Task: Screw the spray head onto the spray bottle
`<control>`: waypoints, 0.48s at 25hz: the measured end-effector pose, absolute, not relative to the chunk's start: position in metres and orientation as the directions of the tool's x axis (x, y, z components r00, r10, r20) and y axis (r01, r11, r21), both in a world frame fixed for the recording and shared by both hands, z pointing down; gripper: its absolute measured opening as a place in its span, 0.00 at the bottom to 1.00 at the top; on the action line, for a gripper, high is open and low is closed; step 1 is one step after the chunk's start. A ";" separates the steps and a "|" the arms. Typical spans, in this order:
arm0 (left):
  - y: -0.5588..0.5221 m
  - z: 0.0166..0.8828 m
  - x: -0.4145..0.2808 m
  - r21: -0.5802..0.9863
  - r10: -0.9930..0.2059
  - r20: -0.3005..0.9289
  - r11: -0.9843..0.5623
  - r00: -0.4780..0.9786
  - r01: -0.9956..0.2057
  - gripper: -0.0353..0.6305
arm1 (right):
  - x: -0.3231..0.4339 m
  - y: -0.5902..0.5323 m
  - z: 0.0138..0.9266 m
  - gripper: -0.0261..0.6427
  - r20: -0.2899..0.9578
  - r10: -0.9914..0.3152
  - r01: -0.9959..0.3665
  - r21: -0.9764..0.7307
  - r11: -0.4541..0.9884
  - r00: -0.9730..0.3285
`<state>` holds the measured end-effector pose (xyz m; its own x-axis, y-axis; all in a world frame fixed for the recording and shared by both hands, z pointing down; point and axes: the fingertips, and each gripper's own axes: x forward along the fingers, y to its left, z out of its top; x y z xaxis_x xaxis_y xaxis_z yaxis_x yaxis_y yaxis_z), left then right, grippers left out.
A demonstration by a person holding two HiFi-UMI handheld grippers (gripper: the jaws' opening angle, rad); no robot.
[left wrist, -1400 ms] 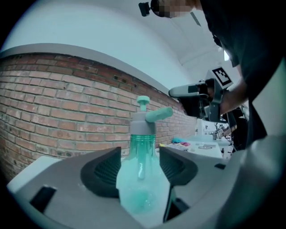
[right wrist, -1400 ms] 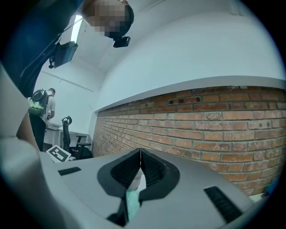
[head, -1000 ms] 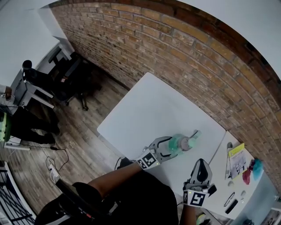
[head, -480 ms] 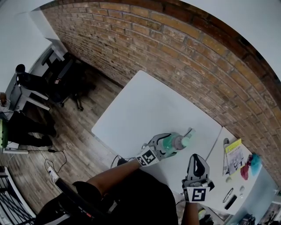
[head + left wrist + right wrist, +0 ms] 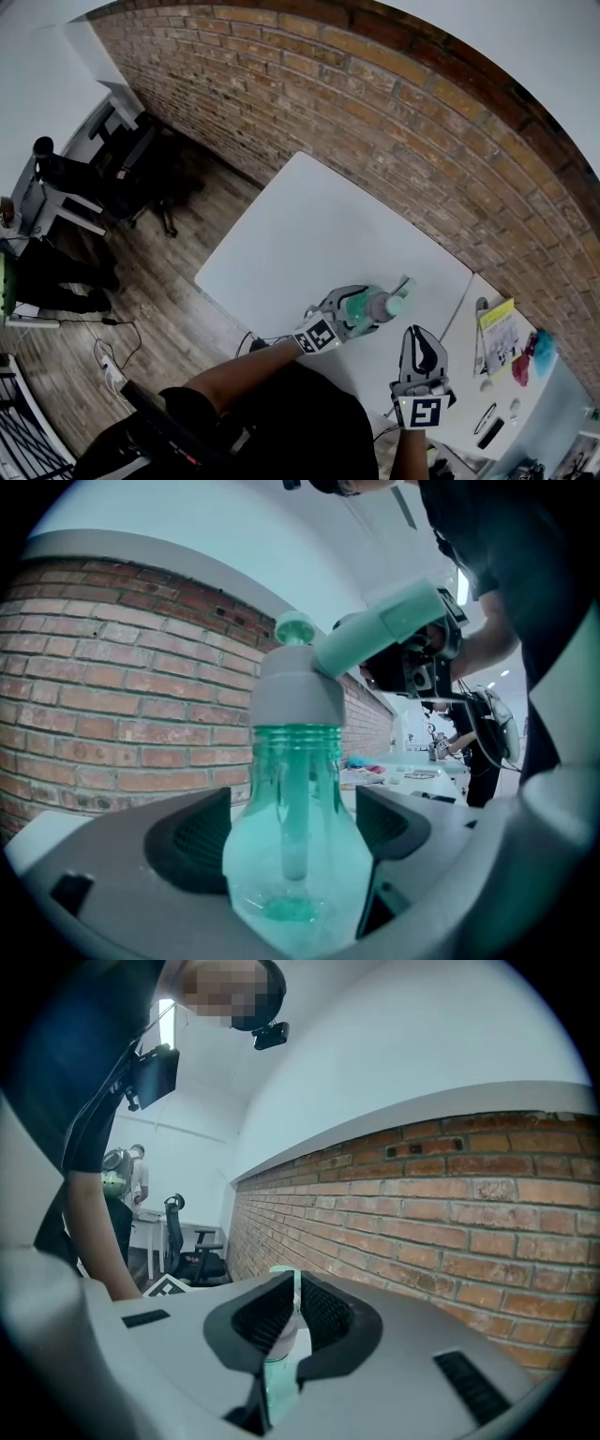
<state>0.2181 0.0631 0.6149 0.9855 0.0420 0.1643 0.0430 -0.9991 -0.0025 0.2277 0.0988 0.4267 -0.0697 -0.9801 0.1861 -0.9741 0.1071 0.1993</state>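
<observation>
- The brick wall (image 5: 375,122) runs along the far side, from the far left to the near right.
- A wood-plank floor (image 5: 159,281) fills the left, with a black office chair (image 5: 141,173) at the far left against the wall.
- The white table (image 5: 309,234) stands against the wall, and I work at its near right part.
- A second white table (image 5: 469,370) joins it on the right. A yellow booklet (image 5: 503,328) and some small items lie on it, well apart from my work.
- My left gripper (image 5: 354,309) reaches in from the near left, almost level. Its jaws have just been opening and now stand apart, with the bottle's body between the two dark pads. I see no firm squeeze on it.
- My right gripper (image 5: 424,336) sits to the right of the bottle and nearer to me. Its jaws are together with nothing between them, and it points toward the bottle without touching it.
- The clear green spray bottle (image 5: 295,855) stands upright on the white table's near right part, inside my left gripper's span.
- The spray head (image 5: 300,691) sits on the bottle's neck. Its grey collar covers the threads, its green nozzle arm angles up to the right in the left gripper view, and its tube hangs down inside the bottle.
</observation>
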 end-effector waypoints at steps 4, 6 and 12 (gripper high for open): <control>0.065 0.613 0.220 -0.009 0.055 0.171 -0.998 0.984 0.058 0.65 | 0.229 0.099 0.435 0.05 0.272 -0.956 -0.952 0.245 0.183 -0.114; 0.064 0.613 0.220 -0.015 0.048 0.172 -0.999 0.984 0.052 0.65 | 0.230 0.099 0.440 0.05 0.327 -0.935 -0.944 0.244 0.225 -0.138; 0.065 0.614 0.220 -0.005 0.028 0.176 -1.000 0.984 0.030 0.65 | 0.229 0.094 0.439 0.05 0.455 -0.863 -0.899 0.247 0.360 -0.220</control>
